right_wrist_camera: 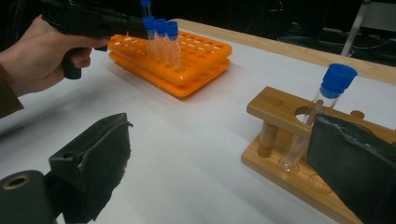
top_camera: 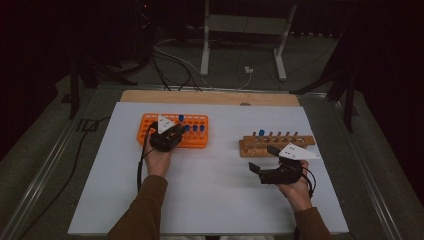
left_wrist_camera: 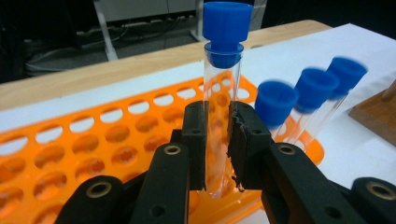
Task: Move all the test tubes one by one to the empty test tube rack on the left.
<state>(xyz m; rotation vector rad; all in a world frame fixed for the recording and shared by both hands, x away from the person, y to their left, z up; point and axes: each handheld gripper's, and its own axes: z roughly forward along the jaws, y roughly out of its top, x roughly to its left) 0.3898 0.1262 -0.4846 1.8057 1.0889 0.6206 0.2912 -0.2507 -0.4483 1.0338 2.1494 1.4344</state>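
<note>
My left gripper (left_wrist_camera: 219, 135) is shut on a clear test tube (left_wrist_camera: 222, 88) with a blue cap, held upright over the orange rack (left_wrist_camera: 93, 140). The tube's round bottom hangs at the rack's near holes; I cannot tell whether it is inside one. Three more blue-capped tubes (left_wrist_camera: 312, 88) stand in the rack to its right. From above, the left gripper (top_camera: 174, 131) is over the orange rack (top_camera: 147, 125). My right gripper (right_wrist_camera: 229, 163) is open, empty, beside the wooden rack (right_wrist_camera: 275, 109), which holds one blue-capped tube (right_wrist_camera: 327, 93). The right gripper (top_camera: 264, 159) sits in front of the wooden rack (top_camera: 305, 141).
A white sheet (top_camera: 210, 190) covers the table, with a strip of bare wood (top_camera: 210, 97) at the far edge. Both racks stand at mid-table, the orange one on the left and the wooden one on the right. Cables and a metal stand (top_camera: 240, 30) lie on the floor beyond.
</note>
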